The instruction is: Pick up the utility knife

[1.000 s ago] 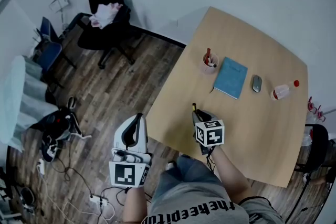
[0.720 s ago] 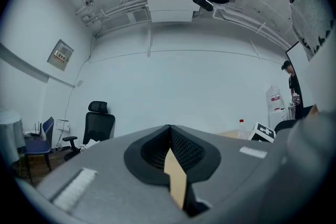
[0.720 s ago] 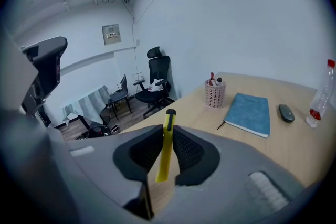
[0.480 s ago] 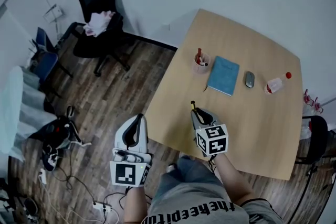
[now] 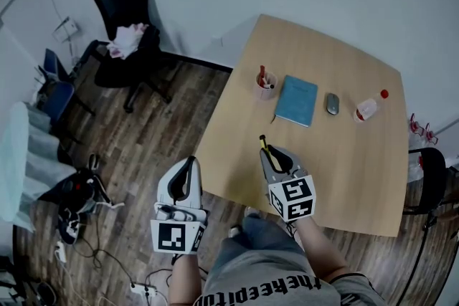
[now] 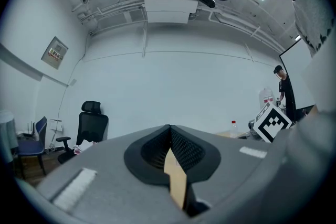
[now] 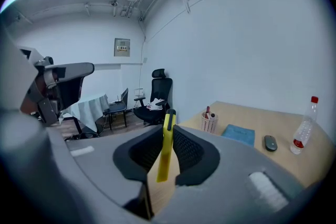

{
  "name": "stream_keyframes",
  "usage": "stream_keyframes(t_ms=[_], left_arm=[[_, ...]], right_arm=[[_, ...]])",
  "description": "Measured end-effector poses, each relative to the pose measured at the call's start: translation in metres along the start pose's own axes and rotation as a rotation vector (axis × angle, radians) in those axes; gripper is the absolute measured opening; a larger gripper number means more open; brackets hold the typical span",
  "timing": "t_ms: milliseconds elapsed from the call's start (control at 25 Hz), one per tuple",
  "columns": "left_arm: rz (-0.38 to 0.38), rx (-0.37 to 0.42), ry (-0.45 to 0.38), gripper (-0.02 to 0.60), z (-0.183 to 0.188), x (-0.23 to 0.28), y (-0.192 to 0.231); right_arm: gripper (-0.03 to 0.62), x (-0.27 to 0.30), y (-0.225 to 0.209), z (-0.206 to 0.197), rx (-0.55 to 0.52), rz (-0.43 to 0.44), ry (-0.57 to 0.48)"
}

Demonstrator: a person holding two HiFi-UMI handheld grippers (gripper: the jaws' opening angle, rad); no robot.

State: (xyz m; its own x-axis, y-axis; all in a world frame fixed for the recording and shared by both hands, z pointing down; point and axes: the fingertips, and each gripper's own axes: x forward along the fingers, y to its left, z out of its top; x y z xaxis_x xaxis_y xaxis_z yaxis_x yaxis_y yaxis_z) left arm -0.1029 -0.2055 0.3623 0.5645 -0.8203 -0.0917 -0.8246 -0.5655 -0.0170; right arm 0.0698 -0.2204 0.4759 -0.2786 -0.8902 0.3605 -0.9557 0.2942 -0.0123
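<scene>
The right gripper is clamped on the slim yellow utility knife: its two dark ribbed pads press the knife's flat sides. The knife stands on edge, and its black tip pokes out past the jaw tips (in the head view it shows as a thin yellow-and-black sliver at the far end of the jaws). Gripper and knife are over the near left part of the light wooden table, pointing away from the person.

The left gripper is well to the left of the table, over the dark wood-plank floor. Its jaws are pressed together with nothing between them.

Across the far part of the table a row of things runs from left to right. A pink mesh cup holds pens, a blue notebook lies flat, and a grey computer mouse sits just beside the notebook. A clear plastic bottle with a red cap stands upright at the right end.

Far to the left, near the white wall, a black office chair has a pale bundle of cloth on its seat.
</scene>
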Motion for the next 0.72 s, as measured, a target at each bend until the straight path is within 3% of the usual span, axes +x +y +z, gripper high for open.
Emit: stream_keyframes(t_ms=[720], left_arm=[[-0.036, 0.011, -0.01, 0.009, 0.007, 0.002, -0.018]], right_arm=[[0.061, -0.06, -0.006, 0.054, -0.044, -0.043, -0.22]])
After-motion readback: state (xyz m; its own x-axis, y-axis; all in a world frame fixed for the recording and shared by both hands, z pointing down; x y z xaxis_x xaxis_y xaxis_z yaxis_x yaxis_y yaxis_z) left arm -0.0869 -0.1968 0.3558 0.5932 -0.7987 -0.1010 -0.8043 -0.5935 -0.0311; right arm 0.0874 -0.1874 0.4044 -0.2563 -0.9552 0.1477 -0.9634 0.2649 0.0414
